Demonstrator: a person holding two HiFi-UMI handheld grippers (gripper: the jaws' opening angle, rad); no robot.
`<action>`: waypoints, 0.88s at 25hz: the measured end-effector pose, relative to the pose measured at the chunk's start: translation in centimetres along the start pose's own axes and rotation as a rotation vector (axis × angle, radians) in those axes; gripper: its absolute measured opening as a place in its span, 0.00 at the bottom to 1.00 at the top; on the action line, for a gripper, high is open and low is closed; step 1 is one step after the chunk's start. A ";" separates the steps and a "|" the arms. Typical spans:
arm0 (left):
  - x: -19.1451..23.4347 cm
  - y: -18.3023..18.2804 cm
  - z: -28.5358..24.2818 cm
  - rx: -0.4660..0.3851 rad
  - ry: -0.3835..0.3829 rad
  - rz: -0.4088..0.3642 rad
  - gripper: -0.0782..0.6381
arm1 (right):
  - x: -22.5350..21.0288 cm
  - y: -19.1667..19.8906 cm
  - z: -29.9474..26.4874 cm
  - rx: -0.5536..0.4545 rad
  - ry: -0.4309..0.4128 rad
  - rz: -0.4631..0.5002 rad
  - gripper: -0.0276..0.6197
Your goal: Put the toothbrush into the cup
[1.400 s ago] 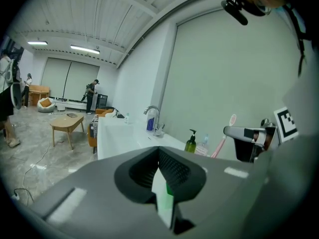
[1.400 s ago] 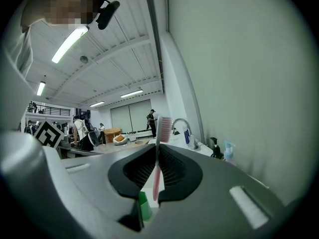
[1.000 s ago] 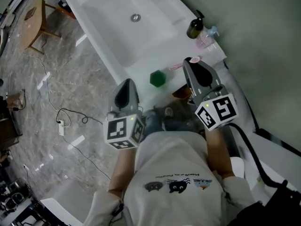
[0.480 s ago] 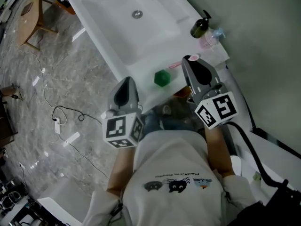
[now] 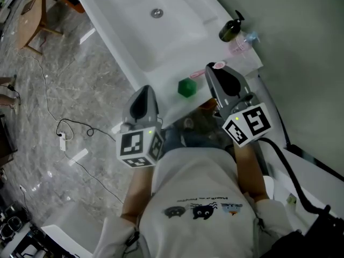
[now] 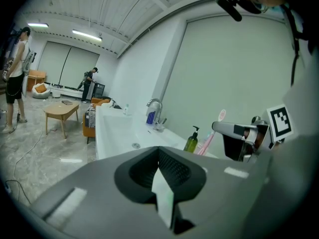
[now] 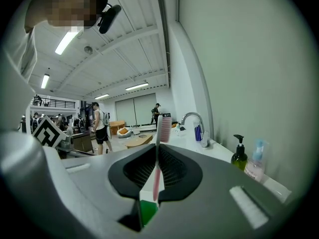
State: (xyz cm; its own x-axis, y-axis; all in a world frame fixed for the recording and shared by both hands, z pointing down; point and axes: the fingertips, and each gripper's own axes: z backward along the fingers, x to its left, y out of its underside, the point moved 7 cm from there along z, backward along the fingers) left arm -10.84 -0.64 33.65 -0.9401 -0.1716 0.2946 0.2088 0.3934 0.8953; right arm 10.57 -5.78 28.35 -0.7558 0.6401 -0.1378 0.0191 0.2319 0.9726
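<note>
A small green cup (image 5: 186, 87) stands on the white counter (image 5: 161, 82) at the near end of the sink. Just right of it, my right gripper (image 5: 213, 73) is shut on a pink toothbrush (image 5: 218, 65), whose head pokes out past the jaw tips. In the right gripper view the toothbrush (image 7: 158, 156) stands upright between the shut jaws of the right gripper (image 7: 155, 183), and the cup (image 7: 147, 212) shows green below them. My left gripper (image 5: 143, 97) hangs at the counter's front edge, left of the cup. In its own view the left gripper (image 6: 160, 176) is shut on nothing.
A dark green soap bottle (image 5: 229, 30) and a clear pink bottle (image 5: 240, 43) stand at the counter's back right. The basin with its drain (image 5: 156, 13) and the faucet (image 6: 154, 112) lie beyond. A wooden stool (image 5: 31, 16) and a cable (image 5: 64, 128) are on the floor at left.
The right gripper with the toothbrush has edged slightly left, closer to the green cup. The left gripper has barely moved.
</note>
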 end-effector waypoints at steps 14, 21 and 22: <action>1.4 0.5 0.4 -0.003 -0.016 0.031 0.11 | 1.1 1.1 -0.7 0.050 -0.039 -0.005 0.07; 1.8 0.6 0.6 -0.002 -0.019 0.040 0.11 | 1.2 1.8 -0.9 0.065 -0.039 -0.027 0.07; 1.8 0.6 0.6 -0.002 -0.019 0.040 0.11 | 1.2 1.9 -0.9 0.067 -0.038 -0.028 0.07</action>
State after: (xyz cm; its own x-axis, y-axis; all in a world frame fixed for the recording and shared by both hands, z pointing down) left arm -12.58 -0.20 34.54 -0.9357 -0.1388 0.3243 0.2471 0.3983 0.8833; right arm 9.10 -5.21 30.17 -0.7310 0.6601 -0.1729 0.0429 0.2974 0.9538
